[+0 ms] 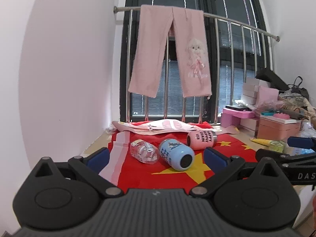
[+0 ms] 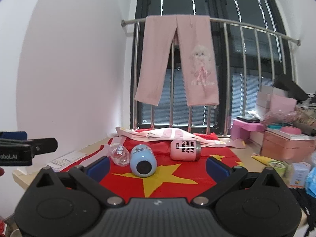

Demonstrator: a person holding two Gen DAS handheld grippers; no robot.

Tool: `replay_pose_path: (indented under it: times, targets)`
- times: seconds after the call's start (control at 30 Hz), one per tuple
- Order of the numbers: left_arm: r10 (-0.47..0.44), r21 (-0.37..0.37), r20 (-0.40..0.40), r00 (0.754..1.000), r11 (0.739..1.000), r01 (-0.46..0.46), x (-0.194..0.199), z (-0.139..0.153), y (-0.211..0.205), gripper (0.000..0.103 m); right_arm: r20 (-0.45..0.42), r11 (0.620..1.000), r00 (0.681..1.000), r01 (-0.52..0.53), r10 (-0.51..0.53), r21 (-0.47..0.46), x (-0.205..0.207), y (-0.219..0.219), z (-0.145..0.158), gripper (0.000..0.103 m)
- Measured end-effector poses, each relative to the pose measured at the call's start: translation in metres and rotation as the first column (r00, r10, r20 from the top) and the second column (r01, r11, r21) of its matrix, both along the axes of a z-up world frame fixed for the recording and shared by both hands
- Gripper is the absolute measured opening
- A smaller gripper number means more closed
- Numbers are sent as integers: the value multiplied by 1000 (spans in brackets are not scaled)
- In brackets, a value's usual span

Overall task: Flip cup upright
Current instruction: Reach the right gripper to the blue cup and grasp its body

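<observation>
We're at the approach — both grippers, left [image 1: 156, 155] and right [image 2: 157, 165], jaws wide and empty, the blue cup [image 2: 143, 163] on its side awaiting a grasp.

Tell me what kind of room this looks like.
Probably a lived-in home, perhaps a bedroom or storage corner by a window: pink trousers hang over a metal window railing, and stacked boxes crowd the right. Three cups lie on a red flag.
</observation>
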State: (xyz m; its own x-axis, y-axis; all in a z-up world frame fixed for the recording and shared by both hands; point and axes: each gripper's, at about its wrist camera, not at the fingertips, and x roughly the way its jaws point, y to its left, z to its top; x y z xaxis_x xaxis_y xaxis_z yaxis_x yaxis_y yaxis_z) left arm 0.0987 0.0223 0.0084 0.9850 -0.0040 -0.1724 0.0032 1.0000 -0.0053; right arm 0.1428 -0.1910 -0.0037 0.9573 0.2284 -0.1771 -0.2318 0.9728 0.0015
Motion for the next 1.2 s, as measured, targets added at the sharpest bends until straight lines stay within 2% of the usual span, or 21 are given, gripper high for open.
replay_pose_path:
  times: [0.33, 0.53, 0.67, 0.87, 0.93, 1.0, 1.03, 1.2]
  targets:
    - [24, 9, -79, 997, 1000, -23, 95, -3, 32, 103, -131, 995, 988, -88, 83, -35, 125, 40, 1, 103]
    - [28, 28, -123, 992, 999, -25, 140, -6, 46, 103, -272, 984, 954, -155, 125, -91, 210, 74, 5, 103]
    - [26, 21, -153, 988, 1000, -23, 162, -8, 57, 103, -420, 965, 896, -221, 145, -138, 273, 97, 4, 103]
    - [27, 26, -199, 980, 999, -23, 187, -15, 66, 103, -601, 957, 790, -257, 127, -136, 351, 119, -6, 103]
    - [26, 30, -219, 975, 999, -20, 193, -19, 67, 103, -660, 960, 745, -245, 98, -135, 374, 124, -12, 103]
    - [27, 33, -233, 972, 999, -20, 198, -22, 68, 103, -725, 965, 685, -233, 76, -120, 395, 127, -19, 103]
    - [30, 33, -238, 971, 999, -22, 199, -25, 69, 103, -742, 967, 666, -230, 72, -113, 404, 127, -23, 103]
    - [41, 27, -263, 964, 999, -36, 203, -32, 74, 103, -788, 975, 614, -203, 52, -93, 433, 128, -35, 100]
